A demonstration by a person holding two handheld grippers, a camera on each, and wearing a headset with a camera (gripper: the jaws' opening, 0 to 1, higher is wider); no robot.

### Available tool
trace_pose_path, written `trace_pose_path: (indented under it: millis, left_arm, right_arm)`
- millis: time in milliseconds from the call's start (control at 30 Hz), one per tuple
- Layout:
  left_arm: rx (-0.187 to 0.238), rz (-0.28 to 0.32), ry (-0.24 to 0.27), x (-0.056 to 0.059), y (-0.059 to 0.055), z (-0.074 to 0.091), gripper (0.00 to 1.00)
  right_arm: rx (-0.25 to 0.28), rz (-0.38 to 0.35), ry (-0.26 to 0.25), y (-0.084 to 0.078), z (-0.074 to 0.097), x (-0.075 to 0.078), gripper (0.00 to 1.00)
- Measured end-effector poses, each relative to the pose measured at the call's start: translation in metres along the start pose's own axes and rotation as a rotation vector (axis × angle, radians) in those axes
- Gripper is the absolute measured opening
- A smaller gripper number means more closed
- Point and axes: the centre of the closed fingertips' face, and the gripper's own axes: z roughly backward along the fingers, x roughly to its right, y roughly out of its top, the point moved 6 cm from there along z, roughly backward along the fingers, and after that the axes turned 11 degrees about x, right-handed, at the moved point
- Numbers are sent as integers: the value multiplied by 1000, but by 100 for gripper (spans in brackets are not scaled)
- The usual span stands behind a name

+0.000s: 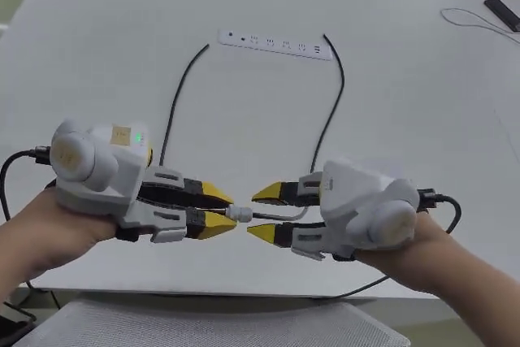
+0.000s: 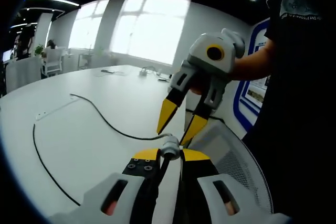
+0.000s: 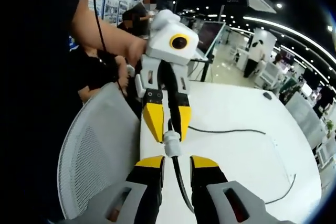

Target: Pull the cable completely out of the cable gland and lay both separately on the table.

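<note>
Above the counter's (image 1: 244, 111) near edge, the left hand-held gripper (image 1: 230, 213) was pinching the gland (image 1: 239, 214), judged small, hard and light. The cable (image 3: 177, 174), likely thin and limp, ran between the right hand-held gripper's (image 1: 253, 214) spread jaws. It was best gripped beside the gland.

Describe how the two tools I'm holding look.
Both the left tool and right tool have white moulded bodies, black jaws with pointed yellow tips, and a black lead at the rear. The left one carries a green light and tan sticker.
</note>
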Motion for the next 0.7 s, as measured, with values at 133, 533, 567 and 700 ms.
trace_pose_path:
  millis: [133, 533, 567, 700]
  left_arm:
    - [11, -27, 6, -3, 5, 0, 15]
    - [14, -56, 28, -13, 13, -5, 15]
    - [15, -57, 29, -13, 13, -5, 15]
    - [7, -54, 29, -14, 13, -7, 15]
  right_arm:
    - [-28, 11, -54, -1, -1, 3, 14]
    - [-50, 27, -250, -1, -2, 7, 5]
    - [-46, 25, -257, 0, -2, 7, 4]
    - [-42, 24, -280, -2, -3, 5, 2]
